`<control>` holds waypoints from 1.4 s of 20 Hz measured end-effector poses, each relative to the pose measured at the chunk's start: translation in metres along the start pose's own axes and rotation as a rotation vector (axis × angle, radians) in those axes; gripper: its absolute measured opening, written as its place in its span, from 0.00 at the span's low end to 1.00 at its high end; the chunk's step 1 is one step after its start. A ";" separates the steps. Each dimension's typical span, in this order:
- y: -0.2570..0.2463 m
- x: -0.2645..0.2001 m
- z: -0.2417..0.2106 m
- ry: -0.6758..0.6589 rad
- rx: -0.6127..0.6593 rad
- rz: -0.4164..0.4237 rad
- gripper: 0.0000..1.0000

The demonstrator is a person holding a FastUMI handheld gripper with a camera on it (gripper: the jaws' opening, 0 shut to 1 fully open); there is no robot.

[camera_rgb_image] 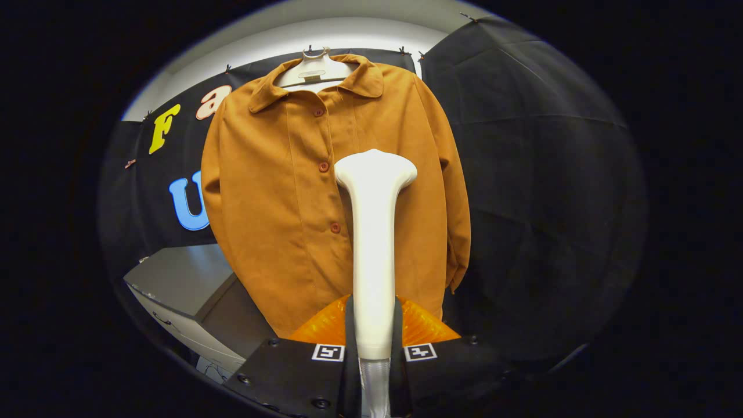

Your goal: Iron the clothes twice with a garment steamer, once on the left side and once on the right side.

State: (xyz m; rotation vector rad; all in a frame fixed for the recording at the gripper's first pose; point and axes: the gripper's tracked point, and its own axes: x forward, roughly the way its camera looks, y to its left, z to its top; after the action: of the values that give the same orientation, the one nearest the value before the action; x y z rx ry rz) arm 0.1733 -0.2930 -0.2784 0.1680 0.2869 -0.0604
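Black cloth walled the booth, with a pale strip of wall above it, and a grey counter [174, 278] stood low to the left. I saw the orange-brown shirt [278, 197] buttoned on a white hanger [313, 69] against the cloth, collar up, sleeves hanging at both sides. My tongs [374, 342] were clamped on the white garment steamer [374, 232], both fingers pressed to the sides of its handle. The steamer stood upright ahead of the fingers, its flared head level with the shirt's middle buttons, just right of the placket. I could not tell whether the head touched the fabric.
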 end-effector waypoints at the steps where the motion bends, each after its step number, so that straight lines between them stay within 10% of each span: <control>1: -0.001 0.000 -0.009 0.020 -0.003 -0.005 0.22; 18: -0.014 -0.049 -0.137 0.300 0.006 -0.105 0.23; 28: 0.034 -0.104 -0.051 0.121 -0.025 -0.057 0.23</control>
State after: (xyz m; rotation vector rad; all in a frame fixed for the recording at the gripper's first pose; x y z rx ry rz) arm 0.0627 -0.2475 -0.2913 0.1390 0.4134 -0.1031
